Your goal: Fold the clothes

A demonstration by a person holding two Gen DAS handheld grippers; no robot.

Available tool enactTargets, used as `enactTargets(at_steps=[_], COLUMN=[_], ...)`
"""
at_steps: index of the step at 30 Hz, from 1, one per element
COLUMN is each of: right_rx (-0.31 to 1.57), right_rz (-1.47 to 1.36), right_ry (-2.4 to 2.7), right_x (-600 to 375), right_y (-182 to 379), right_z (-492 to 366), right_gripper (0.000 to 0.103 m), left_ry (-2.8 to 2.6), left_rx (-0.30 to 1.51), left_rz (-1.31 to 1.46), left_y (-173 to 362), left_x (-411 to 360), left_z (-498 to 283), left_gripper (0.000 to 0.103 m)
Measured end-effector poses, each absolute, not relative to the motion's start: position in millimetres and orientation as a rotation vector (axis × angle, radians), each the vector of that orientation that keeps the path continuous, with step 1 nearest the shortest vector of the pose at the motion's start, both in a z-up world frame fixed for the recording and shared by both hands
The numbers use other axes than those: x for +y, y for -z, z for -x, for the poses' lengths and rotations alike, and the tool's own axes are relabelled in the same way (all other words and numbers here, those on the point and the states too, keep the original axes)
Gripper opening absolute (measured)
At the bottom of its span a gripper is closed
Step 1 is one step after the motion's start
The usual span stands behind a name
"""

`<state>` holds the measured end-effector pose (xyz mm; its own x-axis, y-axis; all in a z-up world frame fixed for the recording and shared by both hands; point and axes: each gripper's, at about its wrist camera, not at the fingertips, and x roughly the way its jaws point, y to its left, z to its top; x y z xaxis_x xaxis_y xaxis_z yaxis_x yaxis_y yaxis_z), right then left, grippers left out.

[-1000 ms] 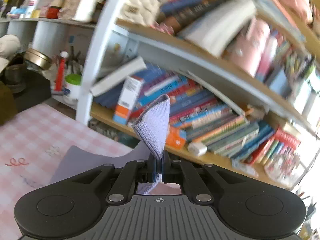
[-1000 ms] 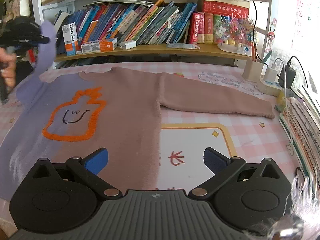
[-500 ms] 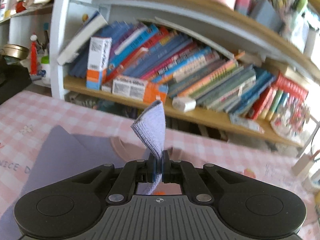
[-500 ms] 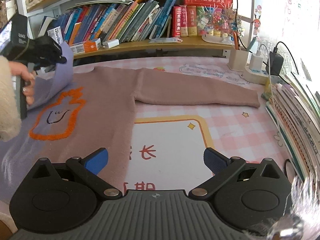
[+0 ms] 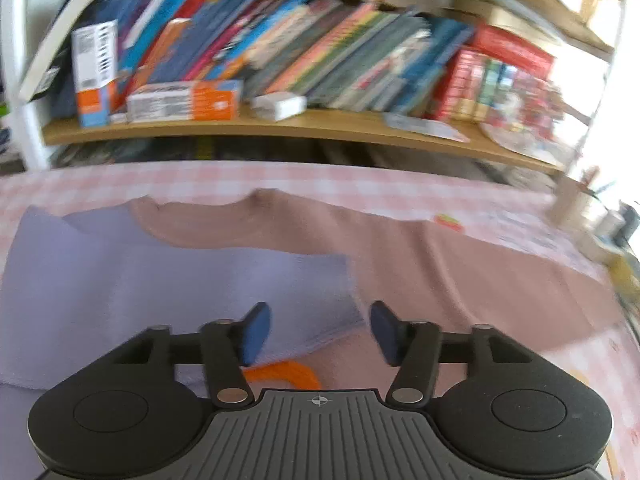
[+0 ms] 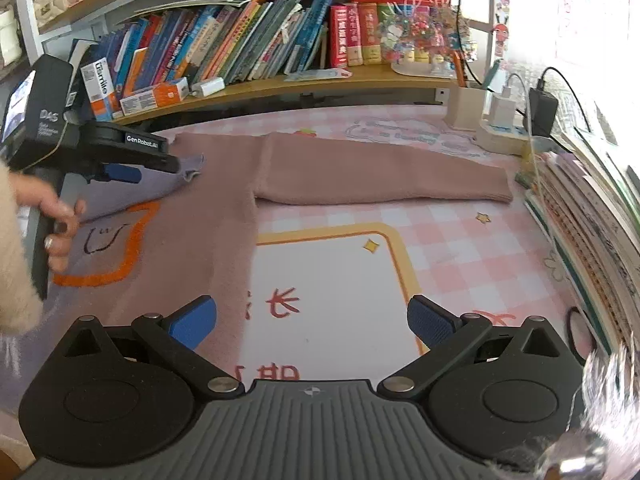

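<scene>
A dusty-pink sweater with an orange outline figure lies flat on the table. Its lilac left sleeve is folded in across the chest. Its pink right sleeve stretches out to the right. My left gripper hovers just over the lilac cuff, its jaws opening, the cuff lying below them and gripped by neither pad. In the right wrist view the left gripper is held by a hand. My right gripper stands open over the sweater's hem edge and the mat, holding nothing.
A bookshelf full of books runs along the table's far edge. A power strip with chargers sits at the back right. Stacked books line the right edge. A pink checked mat covers the table.
The left gripper carried the lilac sleeve down and across onto the sweater's chest, then its jaws parted and let the cuff go. The right gripper has barely moved.
</scene>
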<state>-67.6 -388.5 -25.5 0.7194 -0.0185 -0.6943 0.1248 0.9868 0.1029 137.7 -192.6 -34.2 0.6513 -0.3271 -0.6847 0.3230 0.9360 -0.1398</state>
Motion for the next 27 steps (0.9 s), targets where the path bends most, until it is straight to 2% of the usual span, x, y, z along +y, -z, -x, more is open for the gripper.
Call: enactTargets(at_steps=[7,15,27], right_rx=[0.761,0.765,0.814], right_rz=[-0.14,-0.147,-0.152], right_ry=[0.013,-0.022,-0.073], right_x=[-377,-366,-336], right_y=[26,28,35], right_z=[56,42,38], right_gripper=[0.103,0.103,0.1], left_ry=[0.298,-0.052,-0.224], left_rx=[0.708,0.75,0.815], left_rz=[0.013,0.059,0.066], left_y=[9,10,22], left_x=[-133,-33,21], left_z=[-89,-24,12], left_gripper=[0.059,0.059,0.059])
